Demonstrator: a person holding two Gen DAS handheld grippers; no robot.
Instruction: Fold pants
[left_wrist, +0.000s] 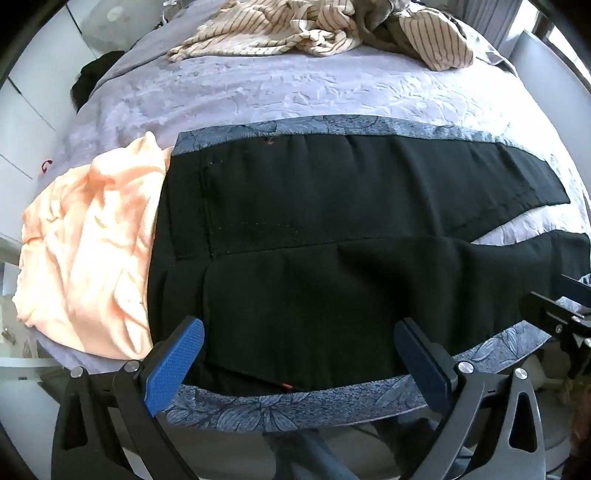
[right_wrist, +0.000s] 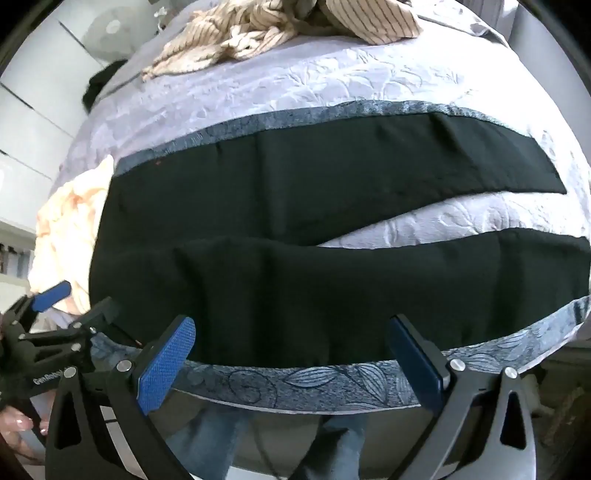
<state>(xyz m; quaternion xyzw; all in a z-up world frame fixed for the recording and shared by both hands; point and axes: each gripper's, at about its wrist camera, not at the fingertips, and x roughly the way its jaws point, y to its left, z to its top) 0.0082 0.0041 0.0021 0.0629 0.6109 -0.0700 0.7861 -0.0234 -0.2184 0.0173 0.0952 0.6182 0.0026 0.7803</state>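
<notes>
Black pants (left_wrist: 332, 240) spread flat on lilac bed (left_wrist: 258, 96), legs parted toward right. Peach garment (left_wrist: 88, 254) touching waistband at left. Striped clothes (left_wrist: 295, 33) heaped at far side. Left gripper (left_wrist: 299, 350) wide open above near pants edge, empty.

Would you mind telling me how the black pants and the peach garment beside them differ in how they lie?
The black pants lie spread flat, legs apart; the peach garment is crumpled in a heap. The pants span the bed's width, while the peach garment sits at one side. Both rest on the lavender bedspread.
</notes>
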